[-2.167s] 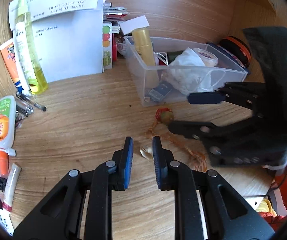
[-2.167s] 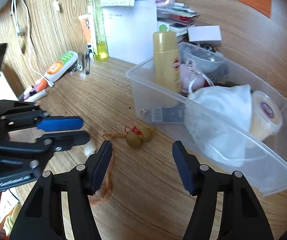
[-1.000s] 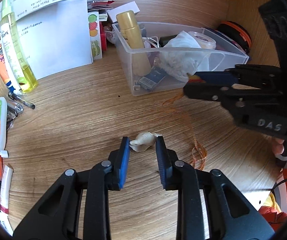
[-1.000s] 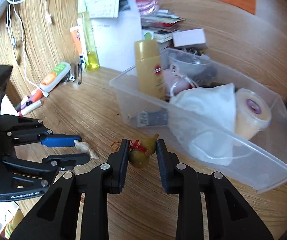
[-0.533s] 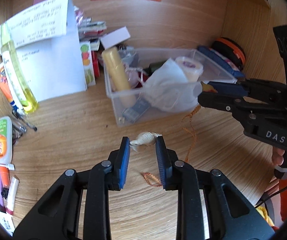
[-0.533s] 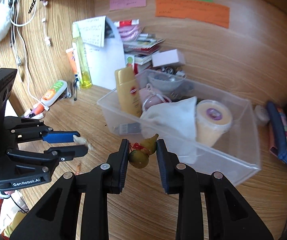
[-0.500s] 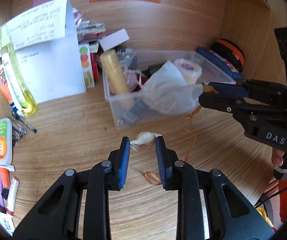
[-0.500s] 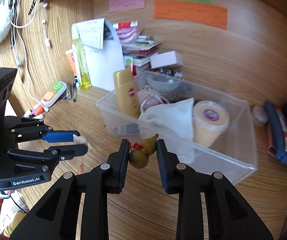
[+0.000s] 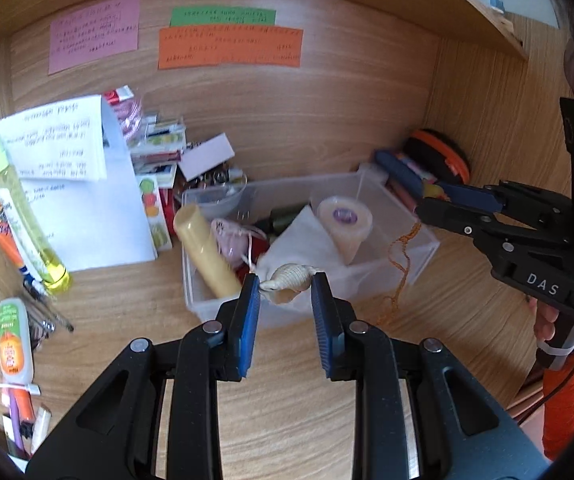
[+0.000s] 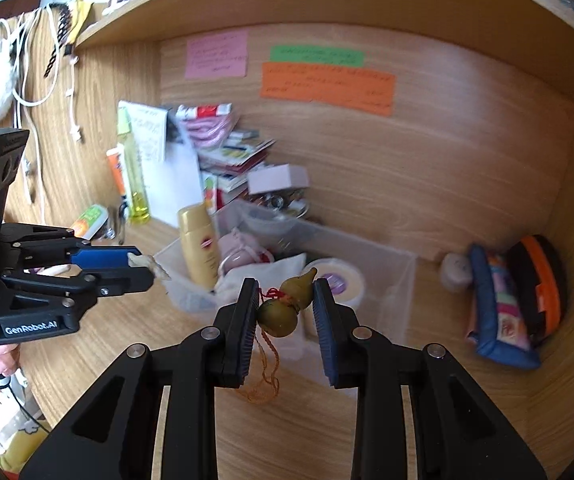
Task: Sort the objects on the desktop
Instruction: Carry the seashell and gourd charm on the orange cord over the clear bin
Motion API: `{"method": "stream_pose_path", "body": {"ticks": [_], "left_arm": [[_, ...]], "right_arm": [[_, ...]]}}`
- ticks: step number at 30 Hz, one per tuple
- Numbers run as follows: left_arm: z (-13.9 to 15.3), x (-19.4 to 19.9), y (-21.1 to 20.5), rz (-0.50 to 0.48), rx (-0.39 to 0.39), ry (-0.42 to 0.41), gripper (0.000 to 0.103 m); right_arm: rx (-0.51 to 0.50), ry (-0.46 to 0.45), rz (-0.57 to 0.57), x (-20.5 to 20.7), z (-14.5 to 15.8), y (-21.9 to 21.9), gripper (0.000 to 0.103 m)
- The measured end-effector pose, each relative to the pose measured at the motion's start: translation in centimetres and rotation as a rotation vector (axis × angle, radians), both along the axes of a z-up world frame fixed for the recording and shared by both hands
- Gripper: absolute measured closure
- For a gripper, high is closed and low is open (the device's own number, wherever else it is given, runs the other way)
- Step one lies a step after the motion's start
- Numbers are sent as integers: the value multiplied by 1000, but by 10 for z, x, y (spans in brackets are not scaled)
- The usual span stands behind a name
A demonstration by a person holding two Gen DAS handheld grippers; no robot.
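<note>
Left wrist view. The left gripper [image 9: 286,292] is clamped on a pale spiral seashell [image 9: 288,277], held crosswise between the blue pads, up in the air in front of the clear plastic bin [image 9: 418,236]. The bin sits on the wooden desk [image 9: 135,300] against the back wall. Inside the bin: a yellow bottle [image 9: 205,250] leaning at its left end, a white cloth [image 9: 307,248] in the middle, a roll of tape [image 9: 345,218] toward its right end. At the bin's right end, the right gripper [image 9: 431,196] comes in from the side, closed on a small gourd charm of which only a yellow bit shows; its orange cord [image 9: 401,264] hangs down over the bin's right front corner to the desk. Left of the bin stand a white sheet of paper [image 9: 87,208] and a tall yellow-green spray bottle [image 9: 23,216].

Right wrist view. The right gripper [image 10: 285,304] is clamped on the olive-green gourd charm [image 10: 287,308], red thread at its neck, cord [image 10: 265,372] dangling below. The charm hangs in the air in front of the bin [image 10: 403,280], about level with the tape roll [image 10: 341,280]. To the left of the bin, the left gripper [image 10: 143,268] holds the seashell [image 10: 151,265] by its tips, shell poking out toward the bin's left end. Right of the bin, a blue pouch [image 10: 499,312] lies against the side wall.
</note>
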State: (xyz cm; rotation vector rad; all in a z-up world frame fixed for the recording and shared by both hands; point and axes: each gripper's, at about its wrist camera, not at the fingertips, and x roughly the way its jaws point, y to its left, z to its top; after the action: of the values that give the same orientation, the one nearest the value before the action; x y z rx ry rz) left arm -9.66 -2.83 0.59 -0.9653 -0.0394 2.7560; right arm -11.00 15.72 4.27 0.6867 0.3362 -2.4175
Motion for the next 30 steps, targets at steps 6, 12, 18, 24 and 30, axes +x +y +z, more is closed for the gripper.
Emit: {"method": "stream_pose_path", "body": {"ticks": [6,12,18,24,30], "left_arm": [[8,-19,-2,13,3,7,77],[-1,-40,-2,21,-12,-18,77],[-24,-58,-4,26,-15,-73,77],[-36,-66,-7,29,-3,-92,77],[-38,-66,-6,21,4,-84,77]], "right_arm": [[-22,29,-41,-20,16,14,78],[-14,-13,-56,-44,3,16,78],[14,-80,-62,-67,-27,13,78],[30,-118,-50,-78,-48,10,78],[50,-136,-38,-81,-61,5,78]]}}
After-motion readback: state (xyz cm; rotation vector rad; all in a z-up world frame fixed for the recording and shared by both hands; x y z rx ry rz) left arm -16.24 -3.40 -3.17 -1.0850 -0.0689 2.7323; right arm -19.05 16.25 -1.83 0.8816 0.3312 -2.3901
